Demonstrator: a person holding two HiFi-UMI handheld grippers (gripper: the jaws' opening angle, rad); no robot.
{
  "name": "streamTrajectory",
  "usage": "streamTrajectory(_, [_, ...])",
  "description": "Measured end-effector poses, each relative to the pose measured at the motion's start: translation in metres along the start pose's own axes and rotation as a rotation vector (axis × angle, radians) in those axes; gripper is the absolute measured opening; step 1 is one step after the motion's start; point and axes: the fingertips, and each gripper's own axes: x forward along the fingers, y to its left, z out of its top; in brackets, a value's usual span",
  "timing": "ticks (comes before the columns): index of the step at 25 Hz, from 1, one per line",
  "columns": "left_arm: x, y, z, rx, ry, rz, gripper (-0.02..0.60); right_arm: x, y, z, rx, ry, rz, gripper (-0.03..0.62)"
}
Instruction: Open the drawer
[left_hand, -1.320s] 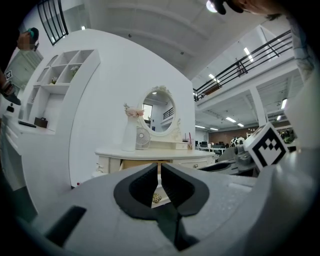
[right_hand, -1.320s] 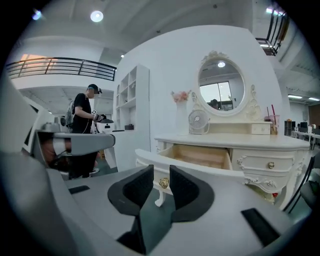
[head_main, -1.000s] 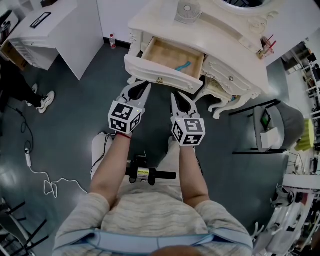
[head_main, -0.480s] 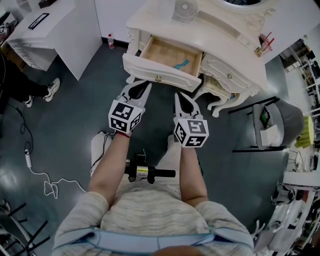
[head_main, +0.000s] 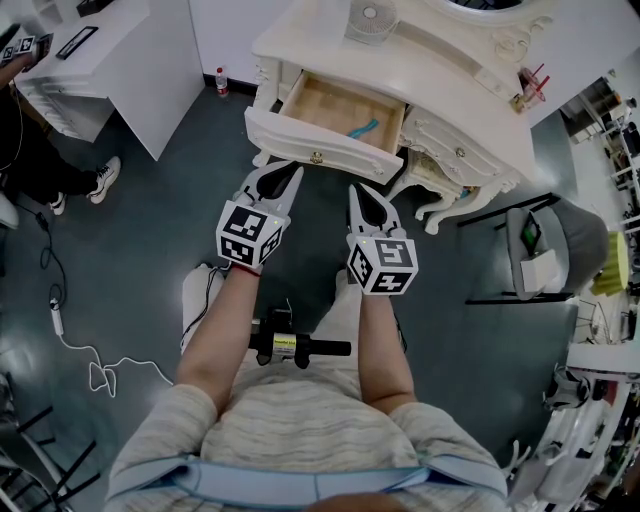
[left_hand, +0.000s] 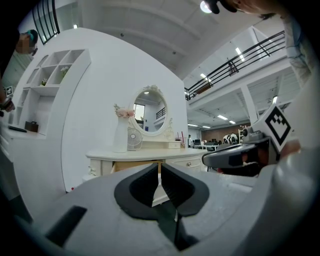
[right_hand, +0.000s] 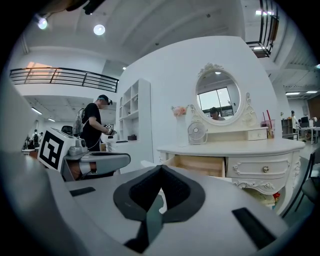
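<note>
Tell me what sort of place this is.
Probably a big open workspace or lab staged with home furniture, not a real bedroom: a cream carved dressing table with an oval mirror stands on a dark grey floor, with a black-railed upper gallery overhead.

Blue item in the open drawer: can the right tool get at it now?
Probably yes. The drawer stands pulled out, the blue item lies uncovered inside, and nothing sits between it and the right tool. That tool is shut and short of the drawer front, so it must open and reach over.
</note>
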Motion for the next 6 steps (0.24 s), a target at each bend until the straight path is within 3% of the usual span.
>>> streamTrajectory(6, [0.0019,0.0004,0.0005,0.000,-0.003,-0.002,0.015,0.0019,-0.0015,-0.0017,0.011,0.000,-0.006,0.008])
